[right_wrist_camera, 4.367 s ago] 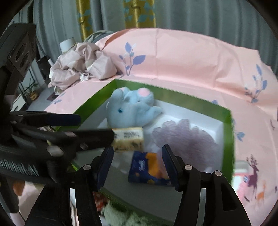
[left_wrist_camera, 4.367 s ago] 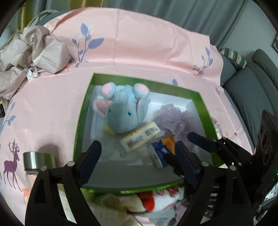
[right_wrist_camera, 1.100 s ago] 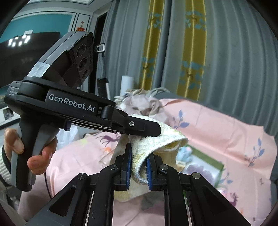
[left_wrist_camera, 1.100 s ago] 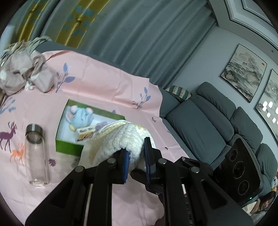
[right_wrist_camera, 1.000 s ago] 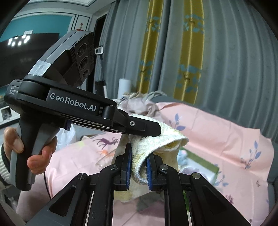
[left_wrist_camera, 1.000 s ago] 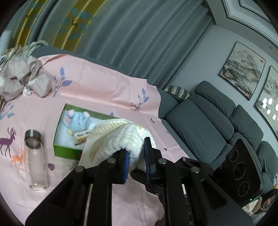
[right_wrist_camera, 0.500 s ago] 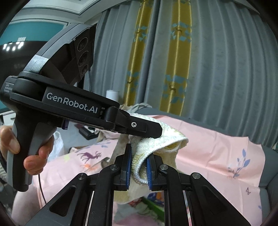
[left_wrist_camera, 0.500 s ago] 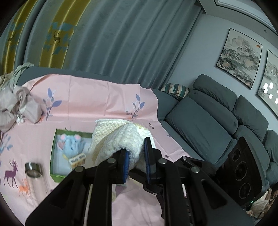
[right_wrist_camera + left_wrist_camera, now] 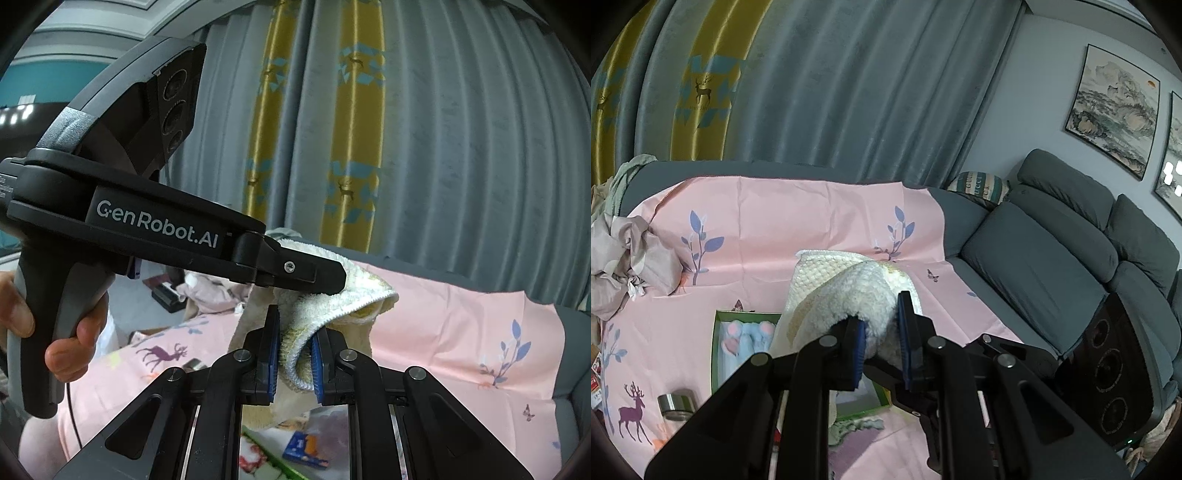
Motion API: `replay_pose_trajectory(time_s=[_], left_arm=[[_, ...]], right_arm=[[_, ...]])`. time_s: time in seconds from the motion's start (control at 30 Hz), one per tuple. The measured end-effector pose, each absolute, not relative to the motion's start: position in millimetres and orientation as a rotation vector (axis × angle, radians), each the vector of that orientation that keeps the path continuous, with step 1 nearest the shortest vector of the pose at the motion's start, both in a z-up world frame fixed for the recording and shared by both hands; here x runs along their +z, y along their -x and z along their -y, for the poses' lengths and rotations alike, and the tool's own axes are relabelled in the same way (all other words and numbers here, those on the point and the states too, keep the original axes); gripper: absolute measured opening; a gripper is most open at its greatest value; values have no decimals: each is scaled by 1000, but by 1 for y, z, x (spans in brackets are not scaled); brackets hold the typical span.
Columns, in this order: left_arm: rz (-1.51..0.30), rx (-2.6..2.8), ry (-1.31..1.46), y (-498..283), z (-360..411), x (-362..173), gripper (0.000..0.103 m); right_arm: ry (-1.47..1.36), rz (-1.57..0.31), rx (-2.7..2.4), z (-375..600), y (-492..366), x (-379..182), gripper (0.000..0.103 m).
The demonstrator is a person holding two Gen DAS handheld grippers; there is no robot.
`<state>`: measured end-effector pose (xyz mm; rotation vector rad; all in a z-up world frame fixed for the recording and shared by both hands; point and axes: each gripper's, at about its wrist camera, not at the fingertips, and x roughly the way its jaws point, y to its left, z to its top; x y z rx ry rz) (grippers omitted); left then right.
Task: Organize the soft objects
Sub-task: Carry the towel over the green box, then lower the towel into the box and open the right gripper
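Note:
A cream waffle-weave towel hangs in the air, pinched from two sides. My left gripper is shut on its bunched edge. My right gripper is shut on another fold of the same towel. In the right wrist view the left gripper's body crosses from the left, held by a hand, and its finger lies on top of the towel. Far below stands the green box with a blue plush elephant inside, partly hidden by the towel.
The pink printed cloth covers the surface below. A glass bottle with a steel cap lies left of the box. Crumpled beige fabric sits far left, a grey sofa to the right, curtains behind. A blue packet shows under the right gripper.
Both grippers have risen with the towel and pulled back from the box, which now looks smaller and lower in the left wrist view. Both grips stay the same.

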<state>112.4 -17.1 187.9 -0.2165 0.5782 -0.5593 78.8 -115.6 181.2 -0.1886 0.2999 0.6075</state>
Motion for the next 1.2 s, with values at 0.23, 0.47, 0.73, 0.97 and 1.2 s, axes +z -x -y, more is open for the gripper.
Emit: replay_pose_trajectory(time_s=[0.23,0.47,0.73,0.97,1.2], left_arm=[[-647,-546,244,-148,16,160,12],[-732,-530,281,-177,17,123,12],[-810,-510,305,-200,18,86,12],[-882,-485,296,-215,17,55,12],[-950,-457,281,-225,18,24,12]], right_arm=[[174,-364,603,113,-108,156,16],[159,-459,604,113,-132,120,16],[143,-549,608,116,-150,90,16],[107,-650,614,118,-163,60,16],[105,-738,631,116,-175,34,16]])
